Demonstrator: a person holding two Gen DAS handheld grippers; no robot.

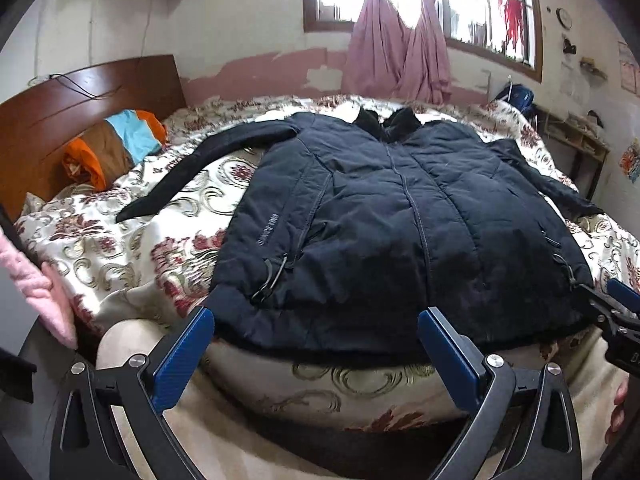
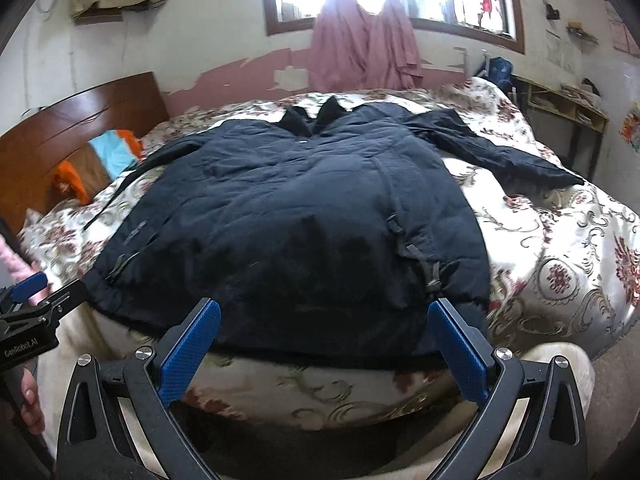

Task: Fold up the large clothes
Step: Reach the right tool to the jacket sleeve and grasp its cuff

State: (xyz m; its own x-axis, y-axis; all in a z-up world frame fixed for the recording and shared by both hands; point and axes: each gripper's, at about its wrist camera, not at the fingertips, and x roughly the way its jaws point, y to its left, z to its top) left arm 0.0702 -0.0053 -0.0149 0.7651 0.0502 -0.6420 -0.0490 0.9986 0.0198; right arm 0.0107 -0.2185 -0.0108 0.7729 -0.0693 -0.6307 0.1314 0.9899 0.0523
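A large dark navy jacket (image 1: 384, 216) (image 2: 288, 224) lies flat and zipped on the flowered bedspread, collar toward the window and both sleeves spread out to the sides. My left gripper (image 1: 316, 320) hovers open at the hem's left part, blue pads wide apart with nothing between them. My right gripper (image 2: 326, 312) is open too, just short of the hem's right part. Each gripper shows at the edge of the other's view: the right gripper (image 1: 616, 304) and the left gripper (image 2: 36, 292).
The flowered bedspread (image 1: 120, 232) covers the whole bed. An orange, brown and blue pillow (image 1: 112, 144) lies by the wooden headboard (image 1: 80, 96). Pink fluffy fabric (image 1: 36, 284) sits at the left. Pink curtains (image 1: 396, 52) hang at the window; a shelf unit (image 2: 560, 108) stands at the right.
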